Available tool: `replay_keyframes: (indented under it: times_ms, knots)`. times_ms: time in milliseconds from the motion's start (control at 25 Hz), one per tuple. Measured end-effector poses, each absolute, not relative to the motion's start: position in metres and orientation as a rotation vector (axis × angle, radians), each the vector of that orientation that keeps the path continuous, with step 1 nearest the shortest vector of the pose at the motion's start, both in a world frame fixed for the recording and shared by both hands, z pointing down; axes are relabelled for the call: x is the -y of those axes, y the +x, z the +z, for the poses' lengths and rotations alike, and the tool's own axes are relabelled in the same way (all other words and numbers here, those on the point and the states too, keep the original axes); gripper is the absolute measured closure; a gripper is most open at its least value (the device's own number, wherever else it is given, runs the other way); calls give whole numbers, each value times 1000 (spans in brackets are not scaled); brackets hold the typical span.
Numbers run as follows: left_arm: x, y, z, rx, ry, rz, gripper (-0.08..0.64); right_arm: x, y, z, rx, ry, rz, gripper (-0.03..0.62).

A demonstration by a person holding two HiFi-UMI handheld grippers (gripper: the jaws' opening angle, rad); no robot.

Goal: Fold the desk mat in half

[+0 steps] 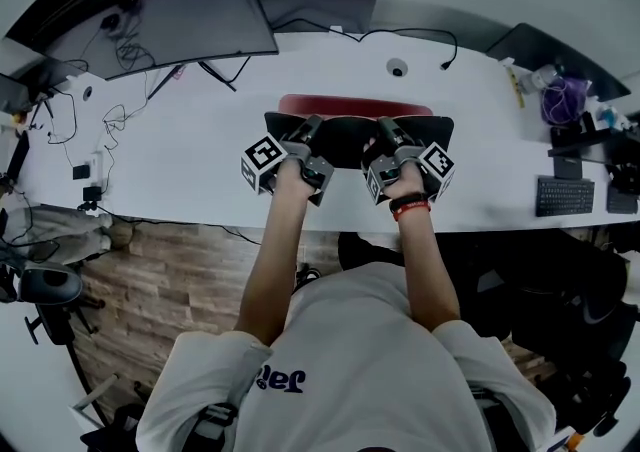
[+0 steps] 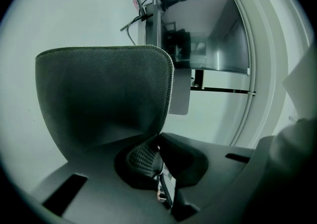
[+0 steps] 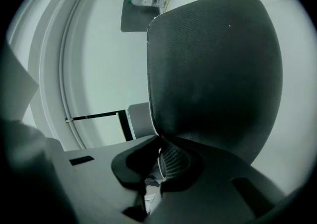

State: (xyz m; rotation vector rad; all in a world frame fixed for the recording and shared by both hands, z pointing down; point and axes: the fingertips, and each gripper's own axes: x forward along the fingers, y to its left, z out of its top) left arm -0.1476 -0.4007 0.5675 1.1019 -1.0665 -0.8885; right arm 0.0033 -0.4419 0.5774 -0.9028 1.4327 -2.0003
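Pinching desk mat (image 1: 352,137) corners: left gripper (image 2: 157,143) | right gripper (image 3: 159,144) | raised mat screens much of desk (image 1: 470,100)

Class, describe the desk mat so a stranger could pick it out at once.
Start at the long white desk. At its middle, before the person, is the desk mat, its raised edge pinched by the left gripper and the right gripper. Only it is black underneath with a red face.

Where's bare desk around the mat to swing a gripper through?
Bare white desk lies left of the desk mat up to the cables, right of it up to the keyboard, and beyond it around the grommet. Crowded: the monitor corner and the far right end.
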Motion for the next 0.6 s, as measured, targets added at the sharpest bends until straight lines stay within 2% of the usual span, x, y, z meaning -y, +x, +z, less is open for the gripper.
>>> replay_keyframes:
  times_ms: [600]
  knots:
    - [463,-156,604,1101,1041,-849,530,503,-5,622,-1337,-990,-2085,564]
